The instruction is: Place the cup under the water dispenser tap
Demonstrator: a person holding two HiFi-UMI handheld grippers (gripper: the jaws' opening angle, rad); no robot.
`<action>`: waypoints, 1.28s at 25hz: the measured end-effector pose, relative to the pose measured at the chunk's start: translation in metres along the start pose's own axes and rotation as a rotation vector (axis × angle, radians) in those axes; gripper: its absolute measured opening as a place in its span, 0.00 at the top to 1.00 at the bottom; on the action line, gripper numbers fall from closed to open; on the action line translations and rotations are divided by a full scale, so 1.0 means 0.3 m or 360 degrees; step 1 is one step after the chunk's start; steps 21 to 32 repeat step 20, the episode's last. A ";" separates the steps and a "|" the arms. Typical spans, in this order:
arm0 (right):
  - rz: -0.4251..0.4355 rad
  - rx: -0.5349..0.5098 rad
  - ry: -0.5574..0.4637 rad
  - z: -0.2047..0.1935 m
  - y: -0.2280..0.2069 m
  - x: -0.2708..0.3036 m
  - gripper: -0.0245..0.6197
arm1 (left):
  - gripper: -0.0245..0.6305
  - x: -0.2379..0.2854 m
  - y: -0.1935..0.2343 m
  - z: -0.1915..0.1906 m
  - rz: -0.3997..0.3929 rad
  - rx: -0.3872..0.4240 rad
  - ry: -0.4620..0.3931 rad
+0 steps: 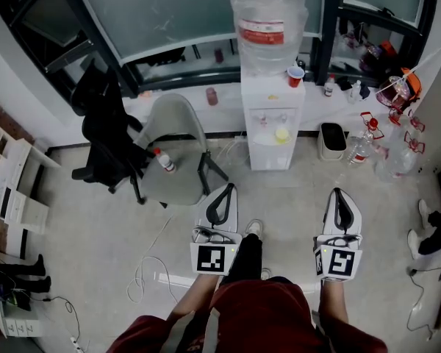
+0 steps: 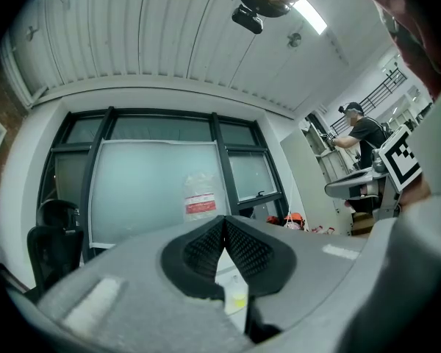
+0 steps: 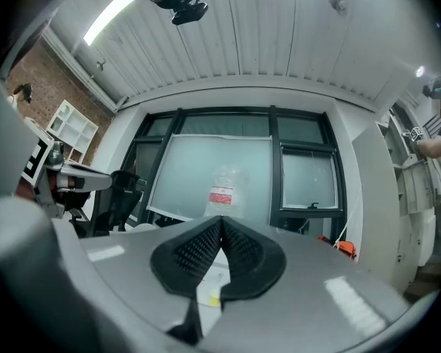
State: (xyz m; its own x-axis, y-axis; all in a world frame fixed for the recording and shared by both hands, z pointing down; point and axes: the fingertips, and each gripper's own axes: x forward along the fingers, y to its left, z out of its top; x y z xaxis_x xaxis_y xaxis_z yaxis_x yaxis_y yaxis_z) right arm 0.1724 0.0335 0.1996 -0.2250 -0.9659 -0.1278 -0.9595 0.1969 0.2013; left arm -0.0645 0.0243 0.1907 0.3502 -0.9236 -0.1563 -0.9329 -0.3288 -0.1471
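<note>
A white water dispenser (image 1: 272, 127) with a large clear bottle (image 1: 268, 24) on top stands against the window wall. A small yellow cup (image 1: 281, 134) sits in its tap niche, and a red cup (image 1: 295, 76) stands on its top. My left gripper (image 1: 228, 188) and right gripper (image 1: 337, 192) are held side by side over the floor, well short of the dispenser and pointing towards it. Both are shut with nothing between the pads. In the left gripper view the yellow cup (image 2: 239, 298) shows below the left gripper (image 2: 224, 219). In the right gripper view it (image 3: 214, 298) shows below the right gripper (image 3: 220, 219).
A grey chair (image 1: 175, 149) with a bottle (image 1: 165, 160) on its seat and a black office chair (image 1: 106, 134) stand left of the dispenser. To its right are a white bin (image 1: 332, 141) and several plastic bottles (image 1: 367, 142). A cable (image 1: 151, 271) lies on the floor. A person (image 2: 360, 134) stands far right.
</note>
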 end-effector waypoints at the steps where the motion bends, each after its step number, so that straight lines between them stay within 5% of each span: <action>1: 0.0003 -0.0002 0.0001 0.002 0.003 -0.004 0.96 | 0.96 -0.006 0.002 0.001 0.0002 0.0004 0.0003; 32: -0.0014 -0.0027 0.0035 -0.027 -0.003 -0.060 0.96 | 0.96 -0.062 -0.018 0.001 0.0021 -0.0028 -0.0005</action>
